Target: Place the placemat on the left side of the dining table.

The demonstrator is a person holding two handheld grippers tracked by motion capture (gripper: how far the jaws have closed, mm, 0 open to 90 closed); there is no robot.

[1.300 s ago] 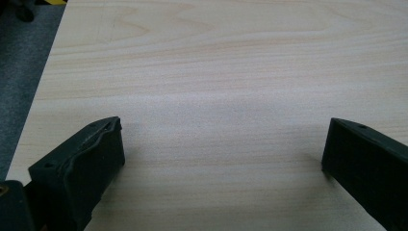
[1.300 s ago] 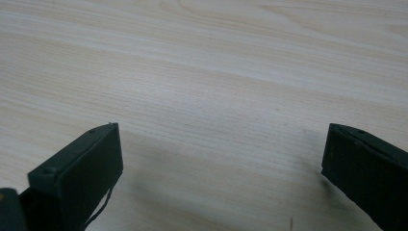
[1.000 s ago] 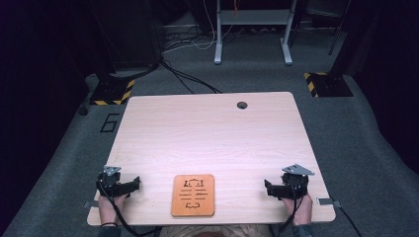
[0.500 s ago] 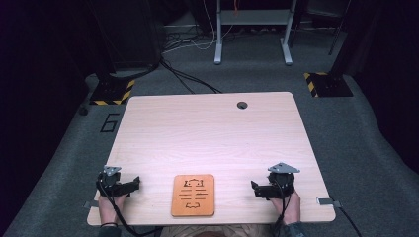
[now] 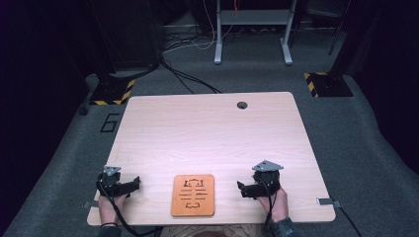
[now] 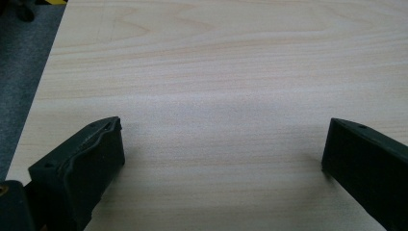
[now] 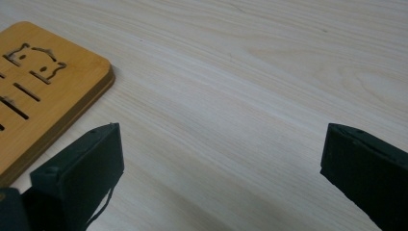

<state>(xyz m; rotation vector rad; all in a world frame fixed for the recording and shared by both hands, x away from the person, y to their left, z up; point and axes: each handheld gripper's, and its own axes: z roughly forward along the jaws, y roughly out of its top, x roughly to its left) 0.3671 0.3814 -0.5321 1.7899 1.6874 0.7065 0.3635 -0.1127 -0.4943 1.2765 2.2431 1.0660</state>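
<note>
Your wooden board (image 5: 193,195) lies flat at the near edge of the table (image 5: 207,128), midway between your two hands, with its long axis running away from you toward the far edge. Your right gripper (image 5: 245,189) sits just beside the board's right edge with its jaws pointing left at it. In the right gripper view the jaws stand wide apart with nothing between them, and the board (image 7: 33,91) lies ahead and to the left of the left-hand jaw, near it but not touching. Your left gripper (image 5: 133,183) rests on the table to the board's left, jaws pointing right and spread wide over bare wood in the left gripper view (image 6: 221,144), and it sits a little farther from the board than the right one. So the right hand looks the better placed: the board lies to its left, and a short slide that way would probably bring the near long edge between the jaws.
</note>
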